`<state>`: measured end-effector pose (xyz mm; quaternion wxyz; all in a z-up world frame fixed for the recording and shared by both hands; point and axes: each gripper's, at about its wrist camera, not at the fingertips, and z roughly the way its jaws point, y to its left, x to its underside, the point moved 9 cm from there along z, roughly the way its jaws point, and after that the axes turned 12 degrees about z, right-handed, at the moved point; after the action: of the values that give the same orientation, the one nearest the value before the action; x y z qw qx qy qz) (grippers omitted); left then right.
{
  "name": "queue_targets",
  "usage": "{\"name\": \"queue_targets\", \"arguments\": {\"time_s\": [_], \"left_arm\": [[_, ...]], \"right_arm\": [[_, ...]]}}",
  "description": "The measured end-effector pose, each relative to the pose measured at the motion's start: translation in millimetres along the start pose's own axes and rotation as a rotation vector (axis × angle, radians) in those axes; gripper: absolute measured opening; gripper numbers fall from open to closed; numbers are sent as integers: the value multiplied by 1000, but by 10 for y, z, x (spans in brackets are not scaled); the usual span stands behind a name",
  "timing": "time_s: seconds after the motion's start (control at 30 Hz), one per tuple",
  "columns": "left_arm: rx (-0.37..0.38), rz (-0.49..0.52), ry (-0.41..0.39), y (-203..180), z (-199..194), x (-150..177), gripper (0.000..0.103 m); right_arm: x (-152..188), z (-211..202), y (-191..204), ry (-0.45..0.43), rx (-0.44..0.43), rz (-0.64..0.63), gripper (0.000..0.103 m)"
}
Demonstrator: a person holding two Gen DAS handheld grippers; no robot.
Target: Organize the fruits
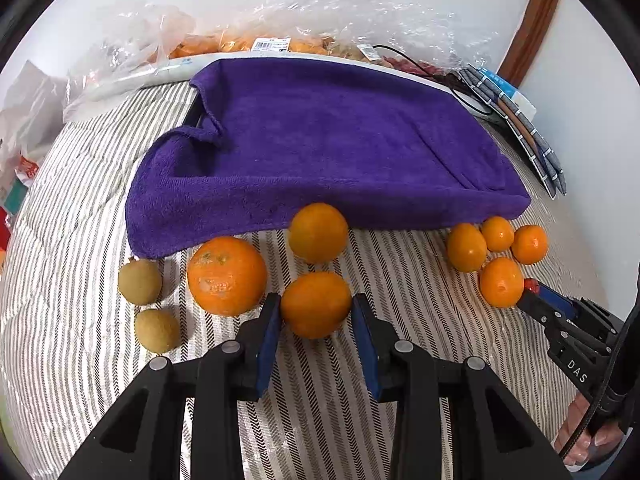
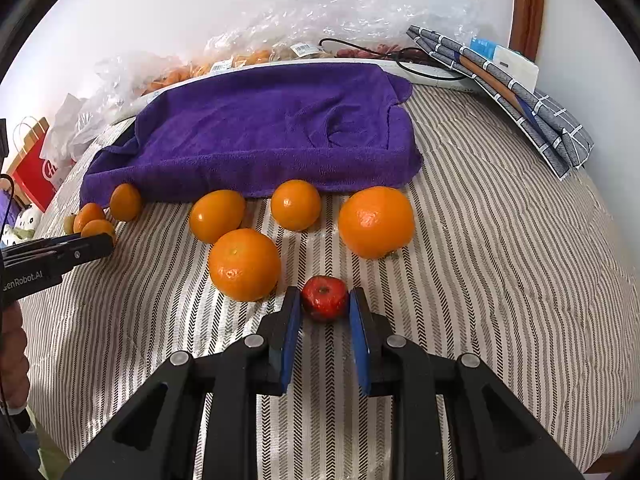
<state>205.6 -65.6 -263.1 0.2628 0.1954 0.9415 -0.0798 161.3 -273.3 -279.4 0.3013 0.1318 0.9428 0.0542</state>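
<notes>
The left gripper [image 1: 316, 312] sits low on the striped bed cover [image 1: 80, 240], and an orange [image 1: 316, 305] lies right between its two blue pads. The pads stand at the orange's two sides, very close, but I cannot tell if they squeeze it yet. The orange is round, so no side is longer than another. A big orange [image 1: 227, 275] is just to its left and another orange [image 1: 318, 233] is just behind it, near the purple towel [image 1: 320, 140].

The right gripper [image 2: 325, 306] has a small red fruit [image 2: 324, 298] between its pads, right at the tips. The pads look snug on it, so I think it is held. Each fruit sits straight ahead of its own gripper, so neither hand needs to reach across.
</notes>
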Motion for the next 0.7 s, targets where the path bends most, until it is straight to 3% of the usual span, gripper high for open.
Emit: {"name": "queue_targets", "arguments": {"time_s": [0.47,0.7], "left_arm": [[4,-27,13,59,7,53,36],[-19,-30,-5,76,-207,39,49]], "right_arm": [[16,-15,15,4,20,-20,25],[-17,-162,30,-11,31,-22,37]]}}
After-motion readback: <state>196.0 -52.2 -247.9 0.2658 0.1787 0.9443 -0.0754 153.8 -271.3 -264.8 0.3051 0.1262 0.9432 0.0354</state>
